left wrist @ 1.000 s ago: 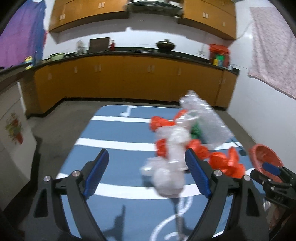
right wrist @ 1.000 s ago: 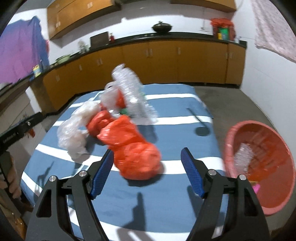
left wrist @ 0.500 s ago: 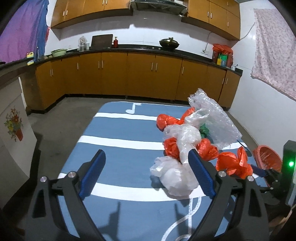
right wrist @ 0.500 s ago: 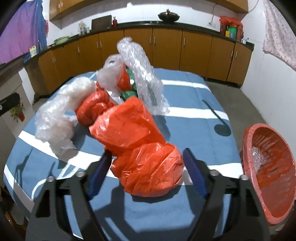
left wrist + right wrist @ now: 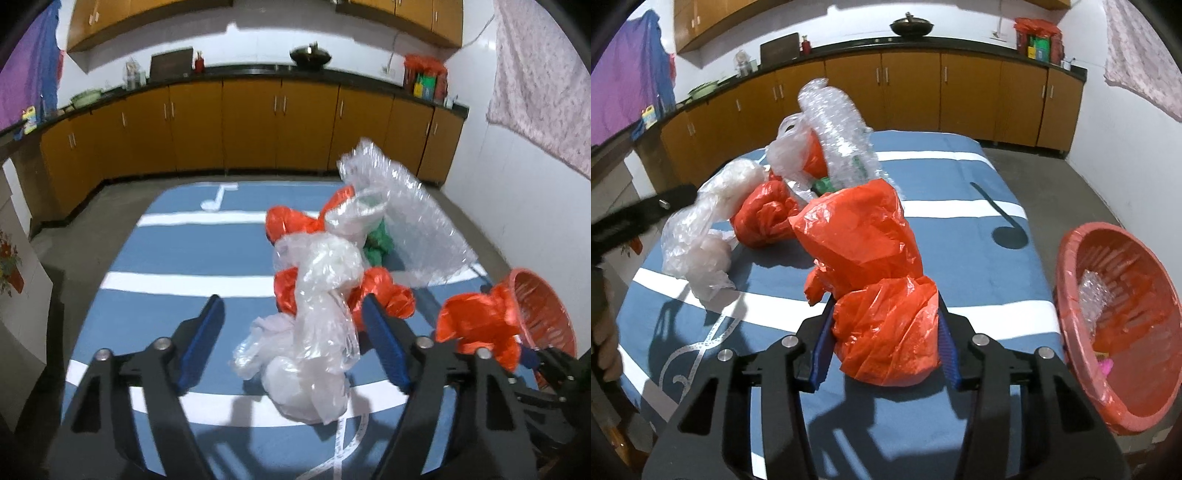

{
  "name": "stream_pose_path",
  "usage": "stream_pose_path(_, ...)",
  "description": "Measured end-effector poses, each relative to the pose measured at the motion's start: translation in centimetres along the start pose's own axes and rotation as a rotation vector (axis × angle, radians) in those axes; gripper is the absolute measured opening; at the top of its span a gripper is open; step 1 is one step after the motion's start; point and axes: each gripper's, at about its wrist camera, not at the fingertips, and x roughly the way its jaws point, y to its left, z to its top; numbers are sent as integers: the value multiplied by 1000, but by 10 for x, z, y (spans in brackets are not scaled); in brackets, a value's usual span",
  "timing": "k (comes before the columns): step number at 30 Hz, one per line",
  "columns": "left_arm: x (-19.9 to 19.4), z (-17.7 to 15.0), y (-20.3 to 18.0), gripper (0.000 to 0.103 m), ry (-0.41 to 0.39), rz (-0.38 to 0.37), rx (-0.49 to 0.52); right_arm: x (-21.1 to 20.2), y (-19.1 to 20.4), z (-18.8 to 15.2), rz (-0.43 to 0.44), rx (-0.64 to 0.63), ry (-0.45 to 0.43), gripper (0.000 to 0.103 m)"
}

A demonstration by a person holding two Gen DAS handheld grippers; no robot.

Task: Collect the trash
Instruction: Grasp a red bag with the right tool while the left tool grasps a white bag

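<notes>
Right claw (image 5: 884,345): I am closing it on the near red bag (image 5: 886,332); pads touch both sides, so I read it as gripped, ready for the basket (image 5: 1071,295) at 3 o'clock.
Left claw (image 5: 293,334): closing around the clear bag (image 5: 314,332), pads not yet pressing.
Pile: on the table (image 5: 960,236), 12 o'clock of my right claw.
Count: I see two claws, one basket, about three red bags, two clear, one bubble wrap (image 5: 838,129).
</notes>
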Motion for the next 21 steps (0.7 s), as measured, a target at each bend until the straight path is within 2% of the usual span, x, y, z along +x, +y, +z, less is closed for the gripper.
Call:
stream_pose_path(5, 24, -3, 5, 54, 88, -27, -46, -6, -8, 0, -3, 17, -6, 48)
stream_pose_path(8, 29, -5, 6, 37, 115, -60, -63, -7, -10, 1, -4, 20, -8, 48)
stream_pose_path(10, 29, -6, 5, 22, 115, -74, -57, -8, -11, 0, -4, 21, -9, 48)
stream_pose_path(13, 22, -7, 4, 15, 95, -89, -53, -10, -11, 1, -2, 21, -15, 48)
stream_pose_path(21, -9, -1, 16, 14, 13, -110, -80, -21, -11, 3, -3, 24, -42, 48)
